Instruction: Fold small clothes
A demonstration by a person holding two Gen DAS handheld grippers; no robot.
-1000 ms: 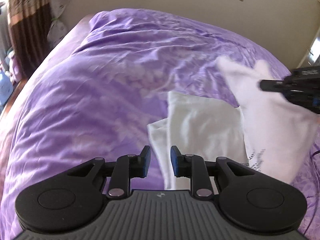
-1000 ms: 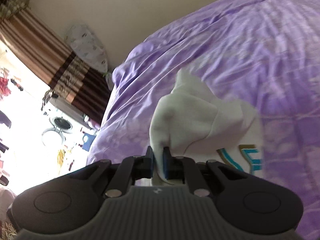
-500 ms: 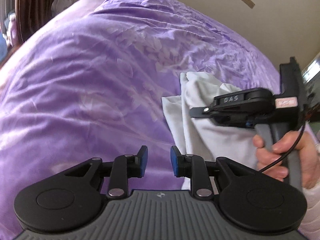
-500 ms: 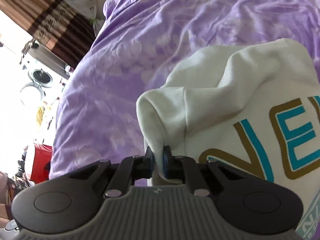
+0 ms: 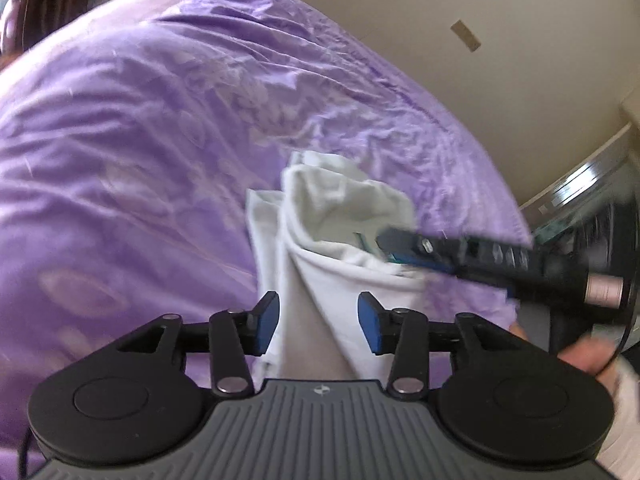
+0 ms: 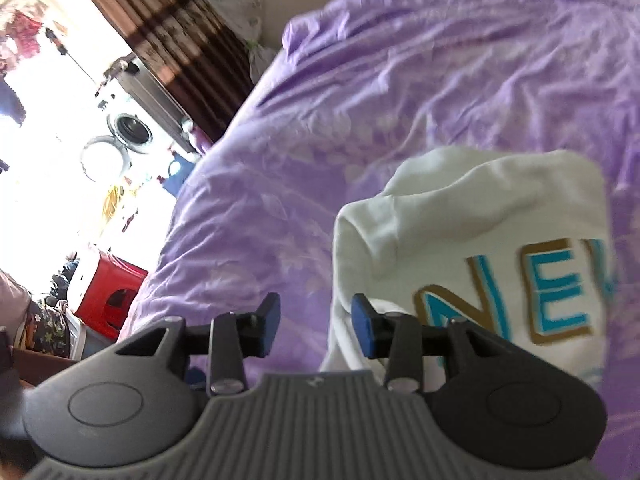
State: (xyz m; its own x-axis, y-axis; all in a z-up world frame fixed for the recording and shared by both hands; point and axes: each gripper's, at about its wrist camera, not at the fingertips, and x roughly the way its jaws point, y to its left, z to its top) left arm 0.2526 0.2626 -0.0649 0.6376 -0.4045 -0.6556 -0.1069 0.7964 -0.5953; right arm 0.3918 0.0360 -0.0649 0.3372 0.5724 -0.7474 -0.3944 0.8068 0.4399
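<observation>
A small white garment with blue and gold letters lies partly folded on the purple bedspread. My left gripper is open, with its jaws on either side of the garment's near edge. My right gripper is open and empty, with the garment's left edge just beside its right finger. In the left wrist view the right gripper hovers over the garment from the right, blurred.
The bedspread covers most of both views. A beige wall is behind the bed. To the left are a striped curtain, a washing machine and a red stool.
My right gripper has opened and let go of the garment's fold, which now lies on the bed. My left gripper has opened wider and moved in over the garment's near edge.
</observation>
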